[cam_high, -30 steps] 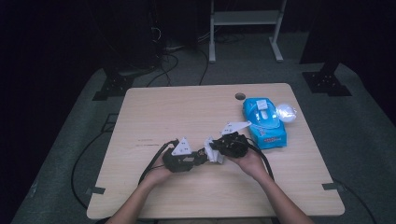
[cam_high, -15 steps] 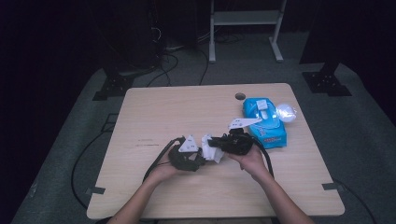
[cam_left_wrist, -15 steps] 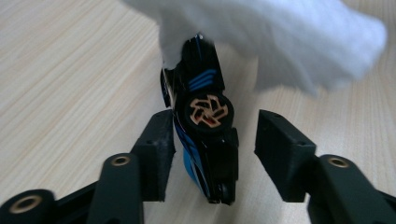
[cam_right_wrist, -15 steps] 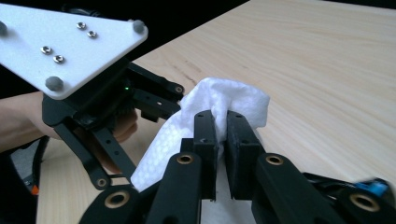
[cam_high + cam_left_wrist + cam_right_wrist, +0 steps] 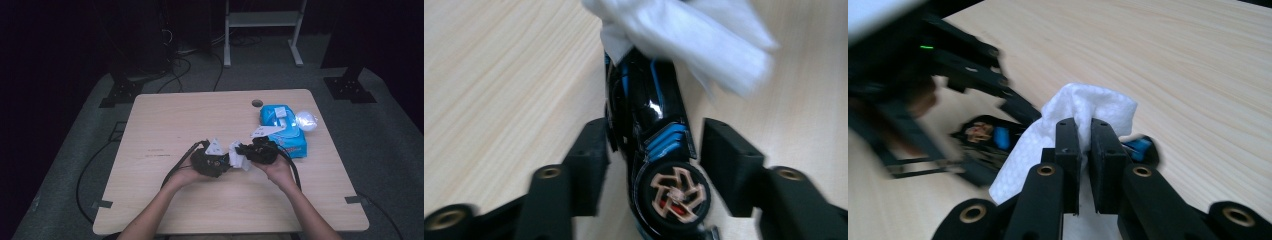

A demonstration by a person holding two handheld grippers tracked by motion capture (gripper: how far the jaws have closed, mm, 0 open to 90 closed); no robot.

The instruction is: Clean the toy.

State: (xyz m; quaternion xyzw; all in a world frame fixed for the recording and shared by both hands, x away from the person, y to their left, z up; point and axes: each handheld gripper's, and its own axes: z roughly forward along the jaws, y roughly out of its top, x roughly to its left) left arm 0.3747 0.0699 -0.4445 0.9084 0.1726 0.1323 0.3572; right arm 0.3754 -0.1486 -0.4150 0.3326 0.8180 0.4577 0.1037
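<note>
Toward the table's [image 5: 165, 115] near edge, both grippers met mid-width, with a blue wipes pack [image 5: 283, 131] by the right edge. From the left gripper [image 5: 651, 145], its jaws sat around a black-and-blue toy car [image 5: 649, 125], touching one side, gap on the other, so wiping could probably shove it loose. From the right gripper [image 5: 1084, 137], jaws were clamped on a white wipe [image 5: 1083, 112] against the car.

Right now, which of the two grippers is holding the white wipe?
The right gripper: its jaws are pinched shut on the white wipe. The left gripper has its jaws spread either side of a black-and-blue toy car.
</note>
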